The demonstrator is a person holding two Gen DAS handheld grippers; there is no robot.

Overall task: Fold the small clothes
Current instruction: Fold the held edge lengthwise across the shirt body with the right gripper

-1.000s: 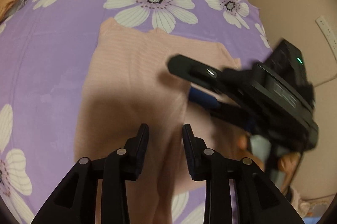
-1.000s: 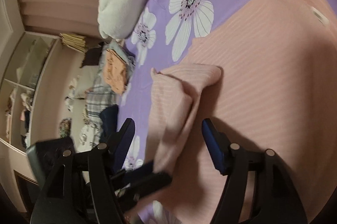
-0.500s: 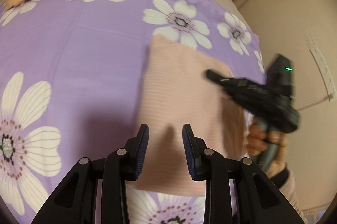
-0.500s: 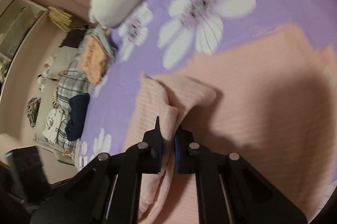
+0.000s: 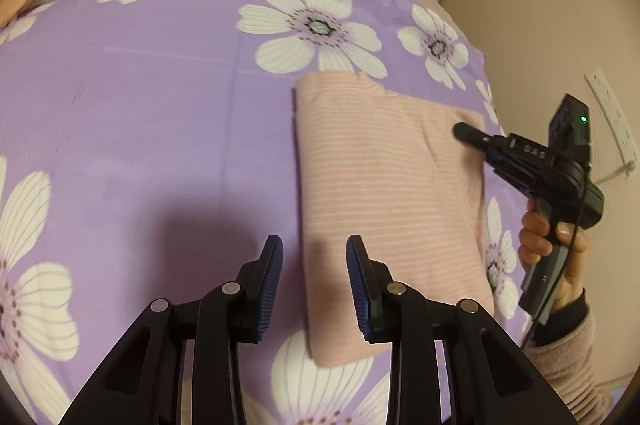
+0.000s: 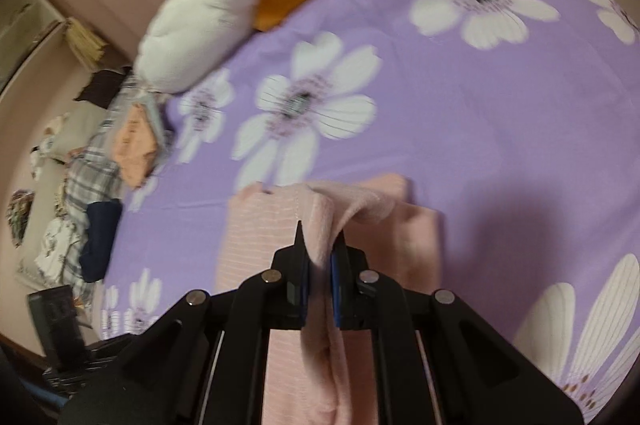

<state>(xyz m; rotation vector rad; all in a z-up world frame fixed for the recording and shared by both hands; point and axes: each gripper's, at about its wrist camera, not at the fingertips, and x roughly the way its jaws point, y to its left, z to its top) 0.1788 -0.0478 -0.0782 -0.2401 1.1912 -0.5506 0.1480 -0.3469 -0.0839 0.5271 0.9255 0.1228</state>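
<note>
Slippage is the main risk: right gripper (image 6: 319,245) jaws pinch only a thin fold of the pink striped garment (image 5: 384,193), low in frame; left gripper (image 5: 314,265) jaws stand spread, empty, so the panel could drag askew on the bed (image 5: 160,113).

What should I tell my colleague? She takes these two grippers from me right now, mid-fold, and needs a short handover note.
Right gripper: shut on a pinched-up fold of the pink striped garment, lifting it slightly.
Left gripper: jaws partly open, holding nothing, hovering above the garment's near edge.
Garment: lies on the purple flowered bedsheet, already narrowed to a long strip with one straight folded edge.
Other clothes are piled at the far end of the bed, beside a white plush toy.
Done: the lengthwise folds, it appears.
Left: probably carry the pinched part over, flatten it, then set the piece aside.
</note>
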